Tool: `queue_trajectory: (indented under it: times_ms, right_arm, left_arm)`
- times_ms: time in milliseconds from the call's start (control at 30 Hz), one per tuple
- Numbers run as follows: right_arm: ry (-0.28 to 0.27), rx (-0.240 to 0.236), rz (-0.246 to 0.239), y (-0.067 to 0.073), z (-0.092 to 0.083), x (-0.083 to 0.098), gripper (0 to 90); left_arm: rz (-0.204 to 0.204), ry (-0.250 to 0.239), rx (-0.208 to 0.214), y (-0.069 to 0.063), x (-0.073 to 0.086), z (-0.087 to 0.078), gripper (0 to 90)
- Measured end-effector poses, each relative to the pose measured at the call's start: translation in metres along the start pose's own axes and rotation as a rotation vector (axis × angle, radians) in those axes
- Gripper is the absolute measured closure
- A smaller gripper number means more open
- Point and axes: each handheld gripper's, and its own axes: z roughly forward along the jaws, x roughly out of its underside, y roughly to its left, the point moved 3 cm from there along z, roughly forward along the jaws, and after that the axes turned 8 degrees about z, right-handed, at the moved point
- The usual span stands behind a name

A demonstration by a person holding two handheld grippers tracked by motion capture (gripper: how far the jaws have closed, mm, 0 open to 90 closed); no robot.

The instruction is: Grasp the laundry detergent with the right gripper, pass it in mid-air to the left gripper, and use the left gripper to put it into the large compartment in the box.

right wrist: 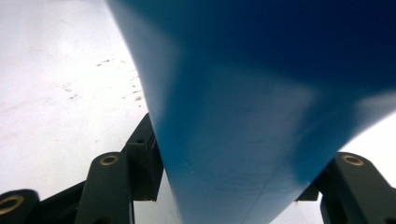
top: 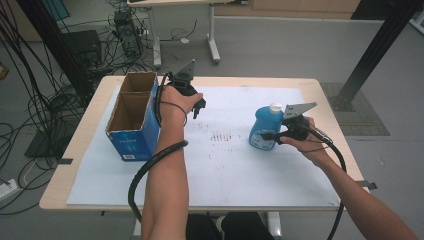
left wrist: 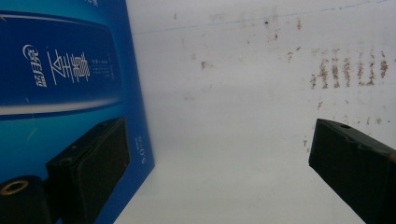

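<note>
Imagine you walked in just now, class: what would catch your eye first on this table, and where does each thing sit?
The bright blue bottle with its white cap, right of centre on the white sheet, gripped by the right gripper. Next, the open blue cardboard box at the table's left edge, its two compartments looking empty. The left gripper hangs open just beside the box, above the sheet's rusty-brown stains.

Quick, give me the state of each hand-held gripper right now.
Left hand-held gripper: open, holding nothing, beside the blue box.
Right hand-held gripper: shut on the blue bottle.
</note>
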Motion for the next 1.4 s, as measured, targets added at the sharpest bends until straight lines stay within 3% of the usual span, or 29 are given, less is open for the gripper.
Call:
queue_trajectory:
  times_ms: [1400]
  right_arm:
    - [-0.003, 0.001, -0.011, 0.0001, 0.0001, 0.0003, 42.0]
  left_arm:
    - [0.003, -0.008, -0.001, -0.0019, 0.0030, -0.0034, 5.8]
